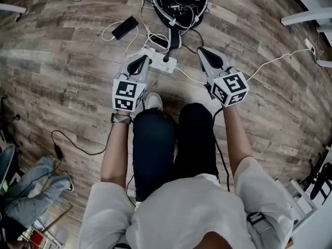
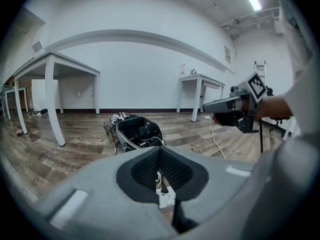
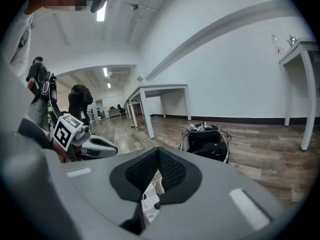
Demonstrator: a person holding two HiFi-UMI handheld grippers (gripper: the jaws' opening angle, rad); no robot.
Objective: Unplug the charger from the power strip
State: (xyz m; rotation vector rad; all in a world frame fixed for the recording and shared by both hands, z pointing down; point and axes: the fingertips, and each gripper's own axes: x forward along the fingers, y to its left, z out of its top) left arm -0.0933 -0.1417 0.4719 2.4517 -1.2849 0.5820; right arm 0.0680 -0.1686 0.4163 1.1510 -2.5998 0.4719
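A white power strip [image 1: 160, 64] lies on the wood floor in front of the person's knees, with a black charger plug [image 1: 167, 58] standing in it. My left gripper [image 1: 140, 62] hovers over the strip's left end, jaws shut and empty. My right gripper [image 1: 203, 55] hangs just right of the strip, jaws closed to a point, holding nothing. In the left gripper view the strip [image 2: 166, 198] and plug [image 2: 163, 188] show below the closed pads [image 2: 150, 171]. The right gripper view shows the strip [image 3: 148, 204] under its closed jaws.
An open black bag [image 1: 179, 1] full of cables sits just beyond the strip. A black phone [image 1: 125, 27] on a white cable lies to the upper left. A white cord [image 1: 275, 60] runs off right. White table legs [image 2: 52, 104] stand around; another person's legs [image 1: 26, 191] are at the lower left.
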